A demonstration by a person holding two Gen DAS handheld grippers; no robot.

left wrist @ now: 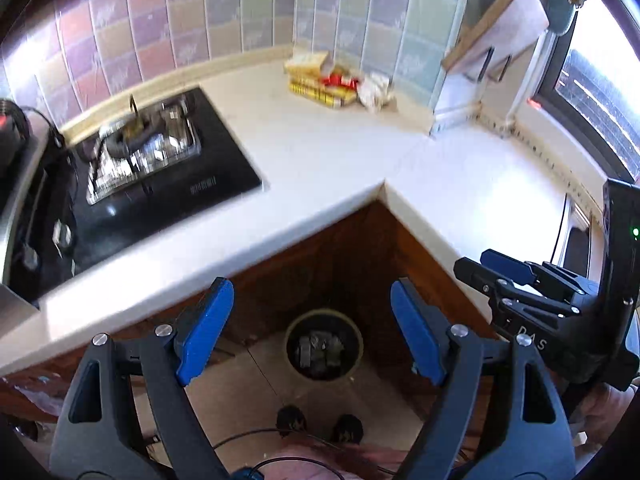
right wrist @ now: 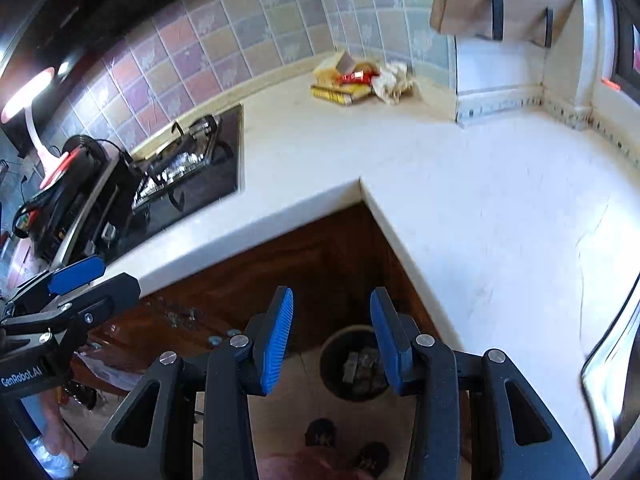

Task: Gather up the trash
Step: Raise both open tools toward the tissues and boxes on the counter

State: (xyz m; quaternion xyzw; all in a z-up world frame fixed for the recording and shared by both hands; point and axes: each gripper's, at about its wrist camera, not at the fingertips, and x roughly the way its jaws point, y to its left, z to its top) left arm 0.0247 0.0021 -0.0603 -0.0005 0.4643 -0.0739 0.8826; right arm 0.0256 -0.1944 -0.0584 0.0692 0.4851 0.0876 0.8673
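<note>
- Grippers first: left gripper (left wrist: 312, 332) has its fingers spread wide and bare; right gripper (right wrist: 332, 344) stands partly spread, nothing between its fingers.
- Below them on the floor, a round trash bin (left wrist: 324, 346) already holds dark scraps.
- Far back on the white countertop (left wrist: 320, 152), a trash pile (left wrist: 340, 82) of yellow boxes, red wrapper and crumpled paper lies against the tiles.
- Judged step: between loads; next, a reach over to the pile.
- Motion blur hides what the bin's scraps are.

Bin (left wrist: 324, 346) on floor, litter (left wrist: 340, 82) on counter (left wrist: 320, 152)
</note>
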